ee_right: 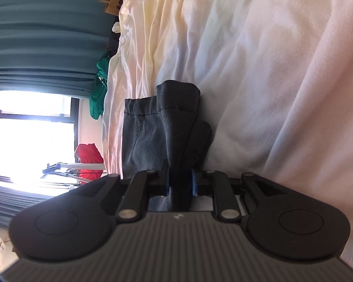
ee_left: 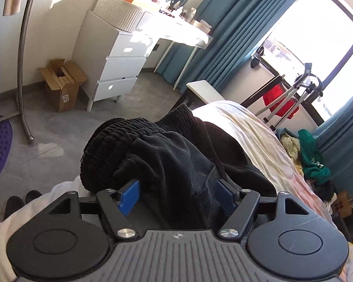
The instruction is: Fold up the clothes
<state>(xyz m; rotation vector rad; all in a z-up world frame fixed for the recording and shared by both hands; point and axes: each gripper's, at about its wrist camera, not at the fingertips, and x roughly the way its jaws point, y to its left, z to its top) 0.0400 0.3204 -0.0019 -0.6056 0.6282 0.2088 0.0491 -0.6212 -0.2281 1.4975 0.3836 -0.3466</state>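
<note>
A black pair of trousers [ee_left: 167, 155] with an elastic waistband and drawstring lies bunched on the pale bed sheet [ee_left: 254, 127]. My left gripper [ee_left: 176, 195] is wide open, its blue pads on either side of the bunched waist fabric, which fills the gap between them. In the right wrist view my right gripper [ee_right: 180, 181] is shut on a fold of the trousers' dark grey hem end [ee_right: 153, 127], which hangs against the sheet [ee_right: 270, 70].
A white drawer unit [ee_left: 120, 63] and dressing table stand beyond the bed. A cardboard box [ee_left: 63, 84] and a metal rack pole [ee_left: 23, 70] stand on the grey floor. A pile of clothes, one green [ee_left: 313, 155], lies by the blue curtains [ee_left: 235, 23].
</note>
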